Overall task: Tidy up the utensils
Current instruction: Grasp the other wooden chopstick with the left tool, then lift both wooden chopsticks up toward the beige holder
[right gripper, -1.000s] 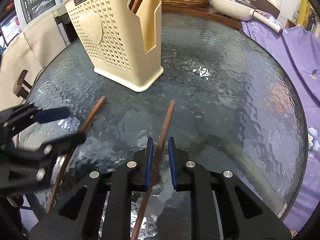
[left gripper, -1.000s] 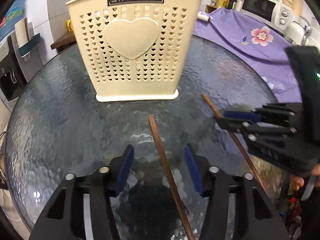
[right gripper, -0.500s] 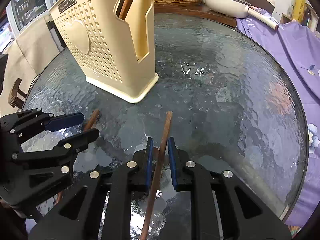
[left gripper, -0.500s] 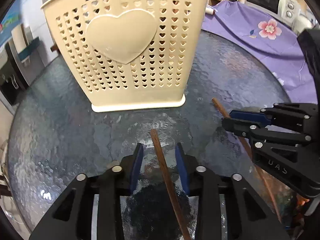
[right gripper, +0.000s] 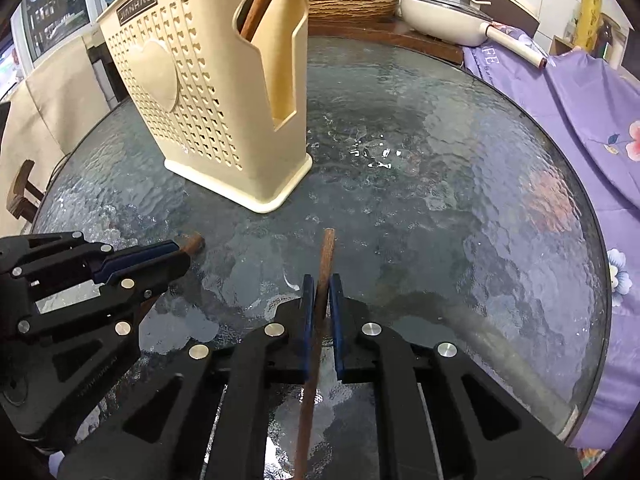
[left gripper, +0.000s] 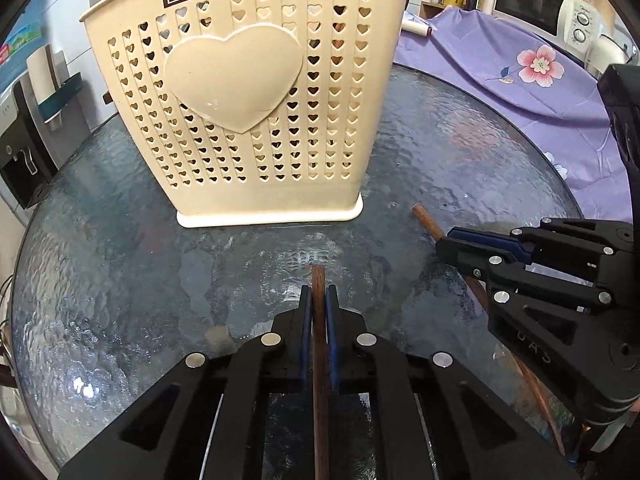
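Left hand-held gripper (left gripper: 319, 300), bottom centre of the left wrist view, is clamping its blue pads (left gripper: 306, 320) tight on a dark brown chopstick (left gripper: 319, 344); the stick's tip is poking out just past the pads, w/ the rest running down out of frame. Right hand-held gripper (right gripper: 322, 300), bottom centre of the right wrist view, is likewise pinching a second chopstick (right gripper: 325, 256) btwn its blue pads, tip sticking forward and slightly tilted to the right. Each tool is showing up in the other's view: the right one at mid right of the left cam, the left one at mid left of the right cam. Both are hovering low over the round rippled-glass bench (right gripper: 460, 184). Just beyond the tips, the cream utensil holder (left gripper: 248, 112) is standing upright on the glass, heart-shaped holes all over, raised heart on front; in the right view it's sitting upper left, w/ a wooden handle (right gripper: 256, 12) showing thru its side cutout. Purple floral cloth (left gripper: 520, 76) is lying at upper right, microwave (left gripper: 532, 4) behind it.
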A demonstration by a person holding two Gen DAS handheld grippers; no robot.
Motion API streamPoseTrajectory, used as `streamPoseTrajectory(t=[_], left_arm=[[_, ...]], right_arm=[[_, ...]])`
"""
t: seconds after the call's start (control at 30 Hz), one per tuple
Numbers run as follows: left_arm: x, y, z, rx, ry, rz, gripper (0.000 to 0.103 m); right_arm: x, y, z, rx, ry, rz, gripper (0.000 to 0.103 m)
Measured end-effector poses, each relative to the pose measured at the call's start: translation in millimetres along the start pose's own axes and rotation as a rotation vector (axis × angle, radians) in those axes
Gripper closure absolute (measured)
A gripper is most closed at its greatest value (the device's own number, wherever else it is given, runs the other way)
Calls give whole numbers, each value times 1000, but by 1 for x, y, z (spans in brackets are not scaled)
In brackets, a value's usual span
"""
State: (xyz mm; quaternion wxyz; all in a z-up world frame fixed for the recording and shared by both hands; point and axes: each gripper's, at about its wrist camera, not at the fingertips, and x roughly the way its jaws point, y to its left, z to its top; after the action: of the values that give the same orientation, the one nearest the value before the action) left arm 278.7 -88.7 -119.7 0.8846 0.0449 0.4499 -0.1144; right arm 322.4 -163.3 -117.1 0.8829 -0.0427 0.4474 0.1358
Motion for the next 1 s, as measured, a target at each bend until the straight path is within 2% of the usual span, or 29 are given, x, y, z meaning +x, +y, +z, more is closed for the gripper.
streamPoseTrajectory(t=[0.27, 0.4, 0.57, 0.8, 1.0], left_arm=[[3, 2, 4, -21, -7, -6, 96], [-9, 11, 5, -48, -46, -32, 96], [-42, 20, 8, -83, -126, -76, 96], [-106, 29, 11, -86, -282, -101, 96], [-153, 31, 10, -79, -384, -136, 96]], right_arm=[[1, -9, 2, 32, -11, 32, 96], [-10, -15, 2, 58, -58, 61, 96], [-41, -19, 8, 70, -159, 116, 96], [-92, -25, 15, 97, -287, 241, 96], [-140, -14, 12, 59, -389, 307, 96]])
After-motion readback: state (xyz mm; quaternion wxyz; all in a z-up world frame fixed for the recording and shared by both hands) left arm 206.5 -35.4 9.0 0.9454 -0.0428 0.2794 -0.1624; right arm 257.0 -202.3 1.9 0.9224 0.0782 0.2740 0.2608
